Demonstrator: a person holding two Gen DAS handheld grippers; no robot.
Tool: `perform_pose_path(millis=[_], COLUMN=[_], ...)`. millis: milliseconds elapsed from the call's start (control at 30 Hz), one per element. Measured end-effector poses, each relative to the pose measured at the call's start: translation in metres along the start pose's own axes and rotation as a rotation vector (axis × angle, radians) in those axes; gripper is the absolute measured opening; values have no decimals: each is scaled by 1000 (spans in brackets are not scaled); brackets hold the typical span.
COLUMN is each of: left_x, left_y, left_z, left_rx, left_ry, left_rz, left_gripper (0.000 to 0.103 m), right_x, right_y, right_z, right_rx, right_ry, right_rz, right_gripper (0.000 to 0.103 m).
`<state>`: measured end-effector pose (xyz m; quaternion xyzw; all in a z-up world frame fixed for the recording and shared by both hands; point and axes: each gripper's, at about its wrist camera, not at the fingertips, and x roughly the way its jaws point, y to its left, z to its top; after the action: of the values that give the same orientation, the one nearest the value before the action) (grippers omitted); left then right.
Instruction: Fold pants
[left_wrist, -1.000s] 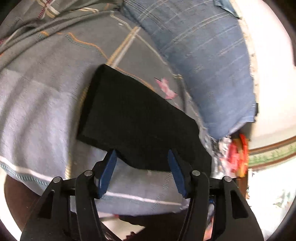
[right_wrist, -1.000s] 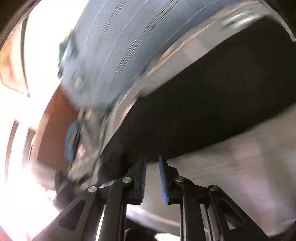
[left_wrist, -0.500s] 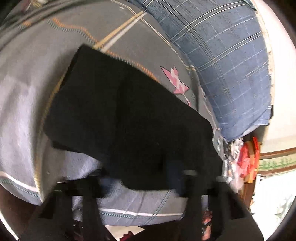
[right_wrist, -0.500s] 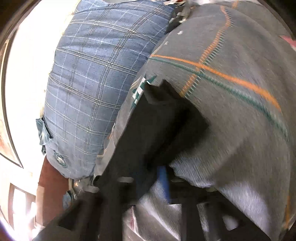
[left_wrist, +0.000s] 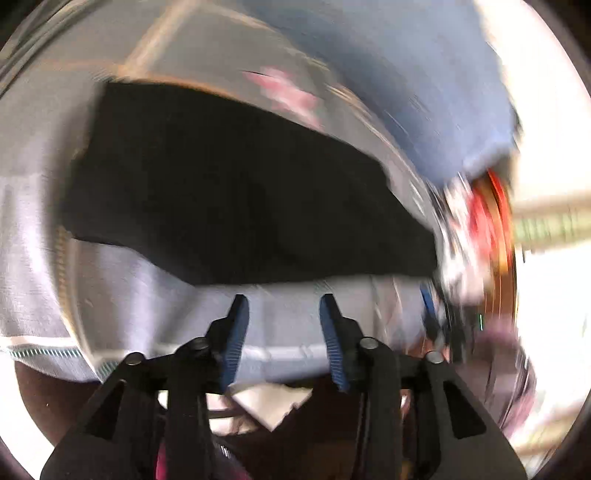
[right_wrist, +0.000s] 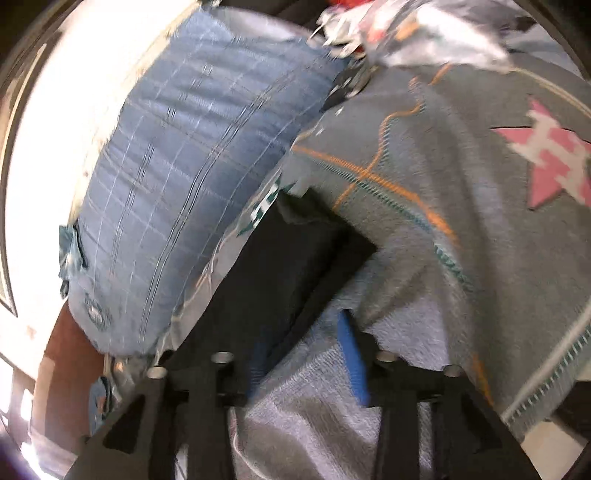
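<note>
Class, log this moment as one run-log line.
pants: folded, lying on blanket | left hand-held gripper: open, clear of pants | right hand-held gripper: open beside pants

black pants (left_wrist: 236, 192) folded into a compact flat block, lying on the grey patterned blanket (left_wrist: 140, 295). left view is motion-blurred: roughly rectangular, near edge slightly wavy, layers not discernible. right view (right_wrist: 280, 273): seen along its length, stacked layers visible at the side edge, far corner a bit rumpled, just beside the blue checked pillow (right_wrist: 177, 177).
</note>
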<state>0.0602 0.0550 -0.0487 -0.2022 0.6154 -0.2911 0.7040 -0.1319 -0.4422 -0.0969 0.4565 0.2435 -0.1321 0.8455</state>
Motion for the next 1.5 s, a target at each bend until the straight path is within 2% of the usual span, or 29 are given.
perform_pose_path(millis=[33, 100, 167, 233, 300, 333, 400, 433, 500, 600, 733, 867, 900, 967, 1133, 1267, 1367, 1433, 1467, 1500], left_x=[-2, 0, 13, 36, 74, 91, 133, 152, 185, 234, 294, 325, 331, 335, 344, 349, 349, 348, 346, 343], left_y=[-15, -54, -89, -121, -161, -180, -223, -241, -271, -302, -328, -336, -340, -349, -367, -371, -375, -377, -377, -376], left_z=[-1, 6, 19, 38, 62, 72, 92, 100, 112, 127, 134, 129, 126, 123, 105, 99, 93, 89, 87, 86], left_rx=[56, 185, 266, 310, 357, 375, 410, 420, 424, 389, 336, 349, 371, 410, 503, 517, 537, 567, 587, 614], left_ry=[-7, -34, -34, 3, 78, 104, 162, 187, 223, 281, 387, 437, 453, 482, 559, 551, 539, 522, 510, 492], left_rz=[22, 61, 67, 57, 57, 56, 66, 73, 83, 90, 118, 184, 200, 179, 160, 163, 162, 161, 168, 191], left_gripper=[49, 64, 71, 71, 71, 71, 71, 71, 71, 71, 71, 71, 78, 85, 85, 94, 94, 89, 74, 53], right_x=[2, 8, 5, 8, 14, 17, 17, 17, 19, 17, 20, 21, 21, 20, 17, 18, 19, 22, 23, 23], right_y=[-1, 0, -6, -8, -7, -6, -9, -13, -19, -13, -9, -12, -12, -14, -10, -11, -11, -11, -12, -13], right_z=[0, 6, 6, 9, 11, 11, 8, 5, -2, -5, -6, -4, -4, -4, -4, -4, -2, 0, 2, 2], right_rx=[3, 10, 32, 54, 61, 56, 55, 60, 62, 15, -18, -7, -6, -5, -30, -24, -26, -21, -15, -10], right_ry=[-8, -26, -56, -77, -78, -70, -83, -95, -114, -135, -137, -139, -140, -141, -159, -164, -165, -165, -163, -160], right_rz=[1, 9, 33, 57, 105, 133, 166, 167, 163, 155, 148, 170, 173, 180, 171, 174, 189, 199, 211, 219], right_gripper=[46, 46, 46, 46, 44, 40, 20, 20, 9, 14, 15, 15, 15, 16, 25, 26, 26, 24, 22, 20])
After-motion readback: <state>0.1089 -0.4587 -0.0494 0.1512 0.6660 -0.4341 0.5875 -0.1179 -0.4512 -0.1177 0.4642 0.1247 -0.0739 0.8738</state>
